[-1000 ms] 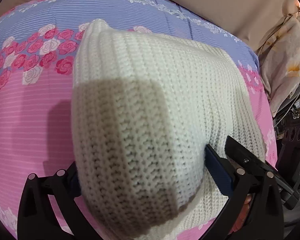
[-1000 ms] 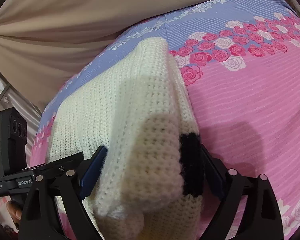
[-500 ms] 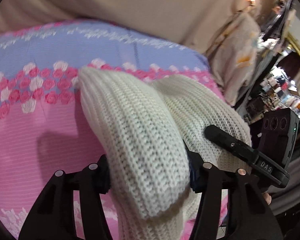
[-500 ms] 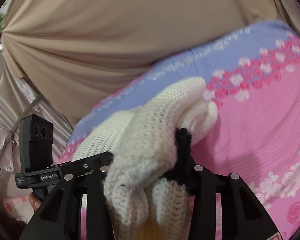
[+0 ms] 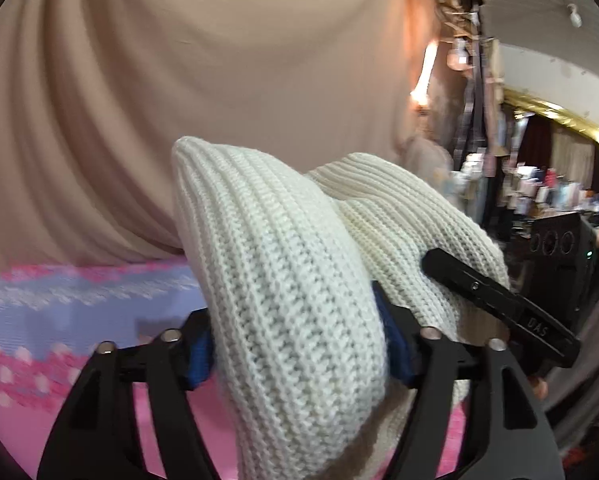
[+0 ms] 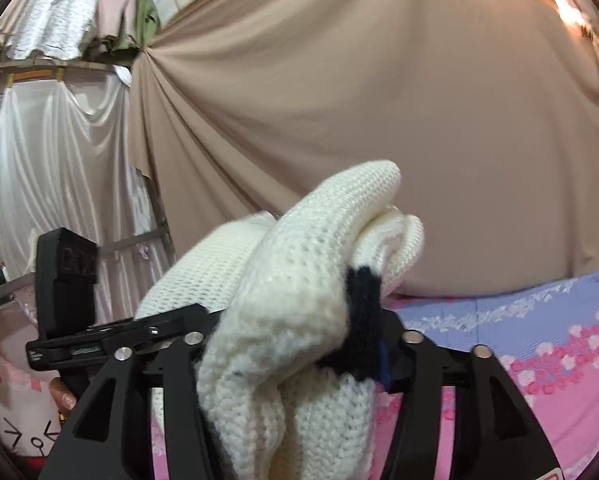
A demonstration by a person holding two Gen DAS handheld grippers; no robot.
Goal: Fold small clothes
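Both grippers point level, raised over the bed (image 5: 51, 300). The left gripper (image 5: 299, 344) and right gripper (image 6: 291, 344) each have fingers clamped on the white knit sweater (image 5: 283, 272).

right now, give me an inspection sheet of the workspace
surface: bedsheet, pink and lilac with rose print, seen below the grippers
job's things: white knit sweater, bunched, with a black patch by the right gripper
clutter: nothing seen on the sheet
grippers: left gripper shut on the sweater; right gripper shut on the sweater
cables: nothing seen
surroundings: beige draped cloth behind; hanging clothes at upper left of the right wrist view; blurred shelves at right of the left wrist view
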